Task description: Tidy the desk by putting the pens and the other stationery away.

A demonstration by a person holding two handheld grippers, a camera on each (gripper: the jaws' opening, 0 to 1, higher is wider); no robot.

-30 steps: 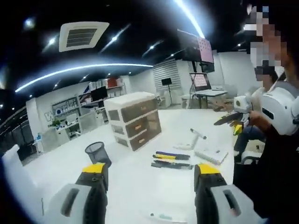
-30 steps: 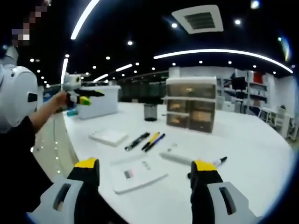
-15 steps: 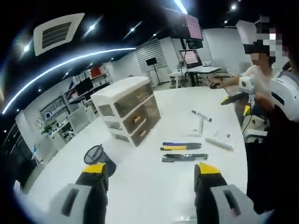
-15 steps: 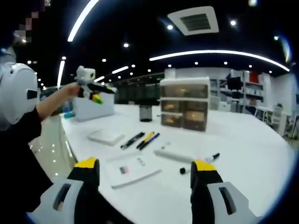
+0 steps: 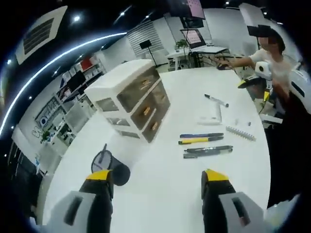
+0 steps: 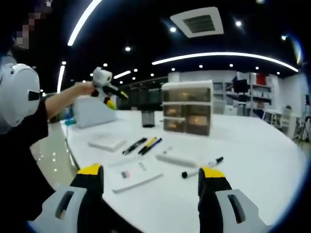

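Observation:
Three pens (image 5: pixel 201 136) (image 5: pixel 198 141) (image 5: pixel 208 150) lie side by side on the white desk (image 5: pixel 165 194), right of a mesh pen cup (image 5: pixel 103 159) and a white drawer unit (image 5: pixel 131 99). A black marker (image 5: pixel 216 100) and a white case (image 5: pixel 212 117) lie beyond them. My left gripper (image 5: pixel 156 182) hovers open above the desk, nothing between its jaws. My right gripper (image 6: pixel 150 177) is open near the desk edge, over a printed card (image 6: pixel 133 174). From there I see the pens (image 6: pixel 146 144), the marker (image 6: pixel 201 167), a notepad (image 6: pixel 108 142) and the left gripper (image 6: pixel 109 88) held high in a hand.
A white storage box (image 6: pixel 95 111) stands at the desk's far left corner in the right gripper view. A toothed white strip (image 5: pixel 238 132) lies near the desk edge. A person sits at another desk (image 5: pixel 209 51) behind. Shelves line the back wall.
The left gripper has risen and swung over the desk, tilting down, so its view shows the drawers and pens from above. The right gripper has barely moved. Nothing was grasped.

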